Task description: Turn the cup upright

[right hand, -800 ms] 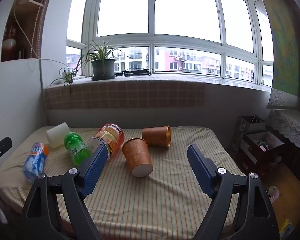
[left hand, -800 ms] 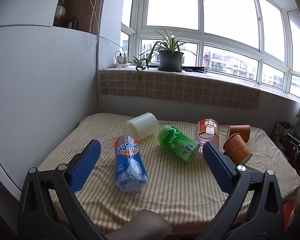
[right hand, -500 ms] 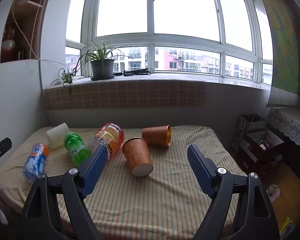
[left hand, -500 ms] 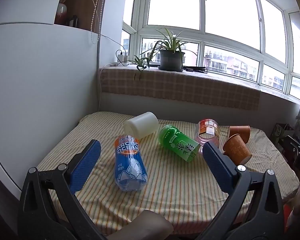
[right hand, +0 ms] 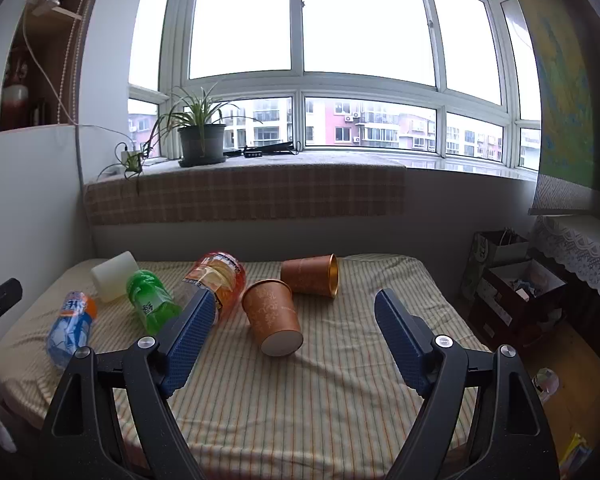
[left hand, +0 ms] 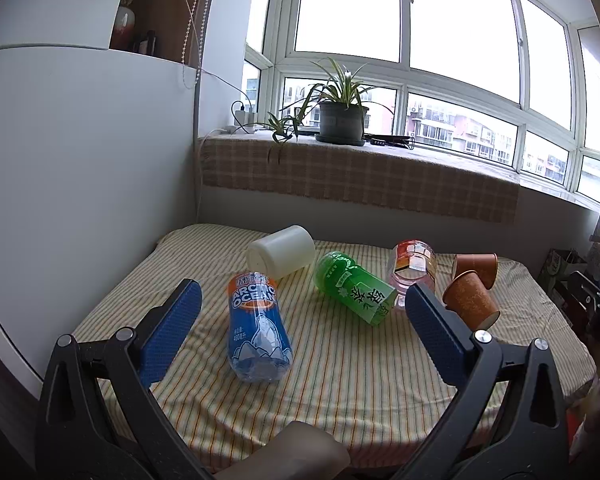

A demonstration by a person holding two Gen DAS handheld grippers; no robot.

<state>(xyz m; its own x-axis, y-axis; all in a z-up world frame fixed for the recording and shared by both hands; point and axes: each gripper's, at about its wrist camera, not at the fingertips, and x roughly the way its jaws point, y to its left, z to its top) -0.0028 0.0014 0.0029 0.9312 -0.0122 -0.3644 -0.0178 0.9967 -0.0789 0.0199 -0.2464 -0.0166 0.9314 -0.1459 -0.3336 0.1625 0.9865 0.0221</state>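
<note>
Two brown paper cups lie on their sides on the striped tablecloth. The nearer cup (right hand: 274,318) points its base toward me; it also shows in the left wrist view (left hand: 470,300). The farther cup (right hand: 310,276) shows its gold mouth to the right, and appears in the left wrist view (left hand: 476,266). A white cup (left hand: 282,252) lies on its side at the back left, also in the right wrist view (right hand: 114,276). My right gripper (right hand: 294,332) is open and empty, just in front of the nearer brown cup. My left gripper (left hand: 302,320) is open and empty, above the blue bottle.
A blue Arctic Ocean bottle (left hand: 258,332), a green tea bottle (left hand: 354,292) and a pink-orange bottle (left hand: 412,270) lie on the table (left hand: 360,392). A white wall stands at the left. A sill with a potted plant (left hand: 342,114) is behind. Boxes (right hand: 516,292) sit on the floor right.
Both views have barely shifted. Nothing on the table has moved and both grippers stay open.
</note>
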